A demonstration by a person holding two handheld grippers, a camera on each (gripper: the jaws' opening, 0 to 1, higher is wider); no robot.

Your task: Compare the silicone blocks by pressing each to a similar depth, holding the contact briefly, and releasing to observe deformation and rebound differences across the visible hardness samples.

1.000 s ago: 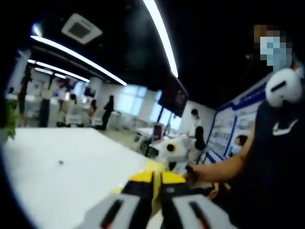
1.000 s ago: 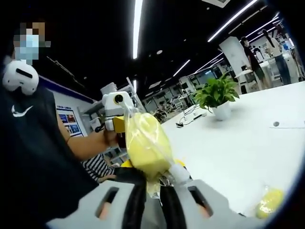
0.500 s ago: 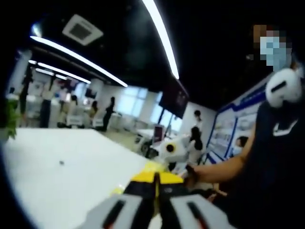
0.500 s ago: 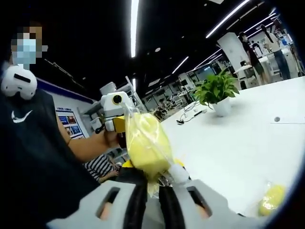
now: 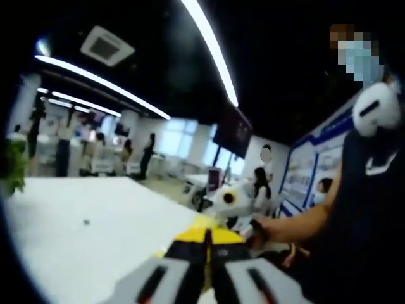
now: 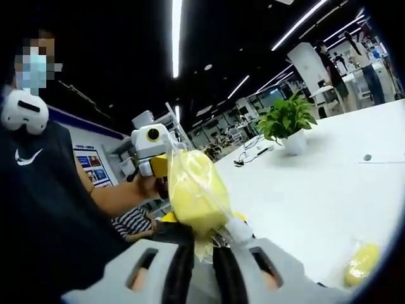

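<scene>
Right gripper (image 6: 202, 253) — jaws closed on the bagged yellow silicone block (image 6: 195, 193), which rises between them, presumably mid-squeeze. Left gripper (image 5: 205, 266) — jaws nearly shut on a yellow edge, likely steadying it. Second block (image 6: 361, 265) lies on the white surface (image 6: 316, 190), right of the jaws.
</scene>
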